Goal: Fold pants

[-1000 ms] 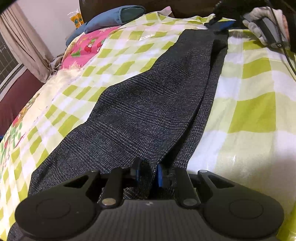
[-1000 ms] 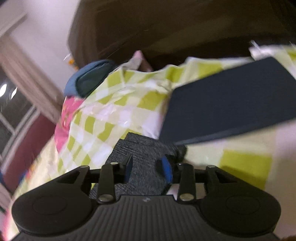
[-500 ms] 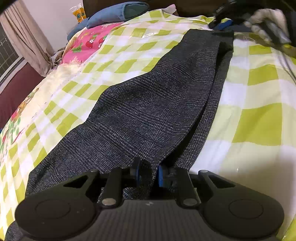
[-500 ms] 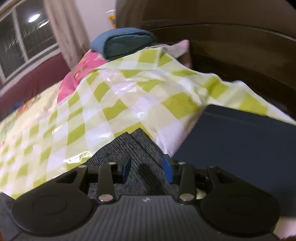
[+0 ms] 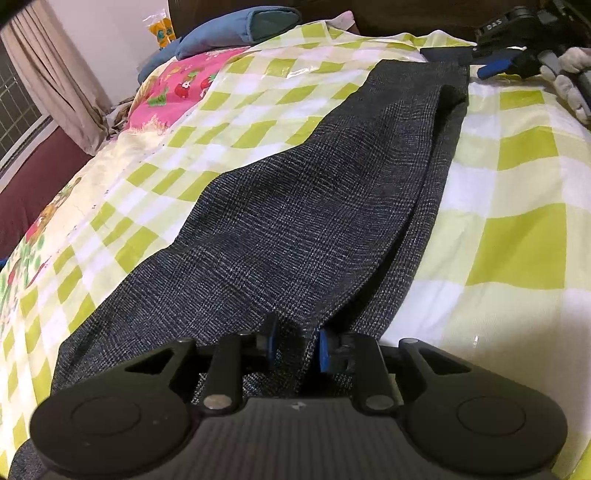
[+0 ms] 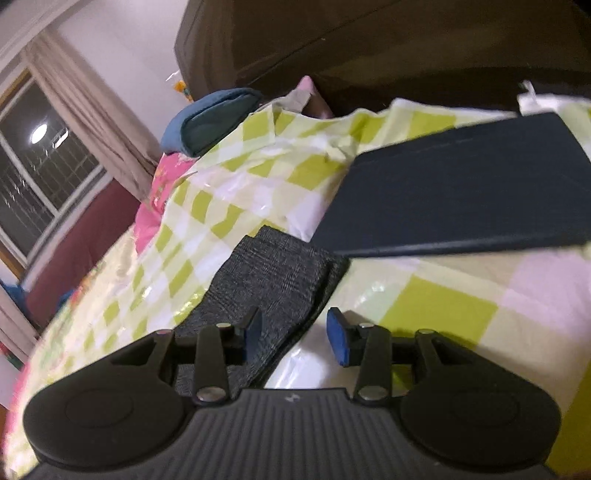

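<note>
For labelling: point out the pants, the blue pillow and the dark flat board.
pants (image 5: 295,229), left wrist view, middle of the upper leg.
blue pillow (image 5: 236,27), left wrist view, its top face.
dark board (image 6: 461,192), right wrist view, centre of its face.

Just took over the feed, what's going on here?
A person is folding pants on a bed. The left gripper pinches a fold at one end, its jaws opening. The right gripper sits open over the other end's edge, gripping nothing. The pants lie stretched out, legs stacked.
</note>
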